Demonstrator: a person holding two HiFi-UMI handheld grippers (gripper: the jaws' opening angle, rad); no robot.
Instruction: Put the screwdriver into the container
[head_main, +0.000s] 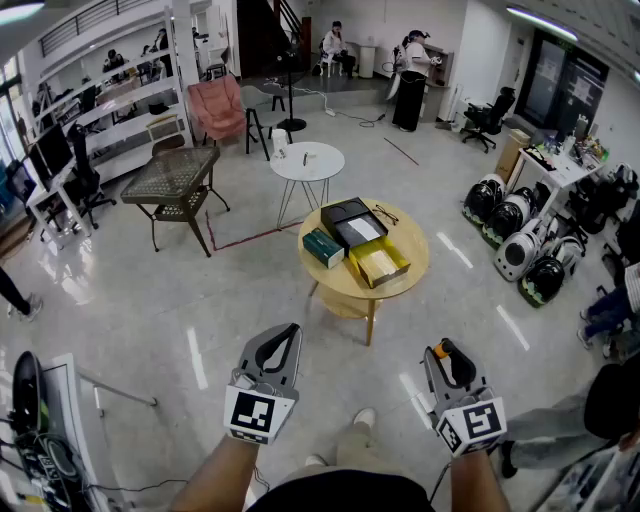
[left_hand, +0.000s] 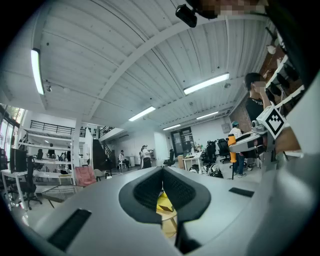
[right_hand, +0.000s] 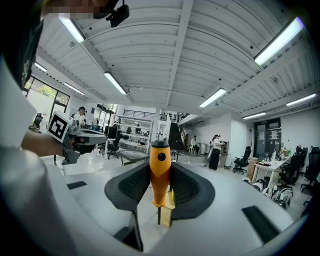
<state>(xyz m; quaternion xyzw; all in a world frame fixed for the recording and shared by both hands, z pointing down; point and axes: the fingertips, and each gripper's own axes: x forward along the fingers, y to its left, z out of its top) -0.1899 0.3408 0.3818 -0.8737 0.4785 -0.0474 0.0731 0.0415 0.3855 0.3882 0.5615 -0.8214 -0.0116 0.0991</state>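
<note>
Open workshop floor. Person stands well back from the round wooden table (head_main: 416, 262), which sits mid-room, ahead and slightly right. A small white table (head_main: 307, 161) lies farther off, behind it.

On the wooden table there are three boxes close together: black box (head_main: 352, 220) at the far side, green box (head_main: 323, 247) at the left, and open yellow container (head_main: 378, 262) at the near right. The yellow one is probably the target, and it looks to hold no tool.

Left gripper (head_main: 292, 335) is held out level at near left. Its jaw tips meet with nothing between them, so it is clenched on air. The yellow container shows through the gap below the tips.

Right gripper (head_main: 447, 352) is at near right, pads pressed against both sides of the screwdriver (right_hand: 160, 170). The orange handle stands upright across the jaws, black cap up, thin shaft hanging below.

Progress: pick-up done, tool secure in the right gripper. Still left: carry it to the table, line it up over the yellow container, let go inside. Tool and container are well apart, so roughly the first half is complete.
</note>
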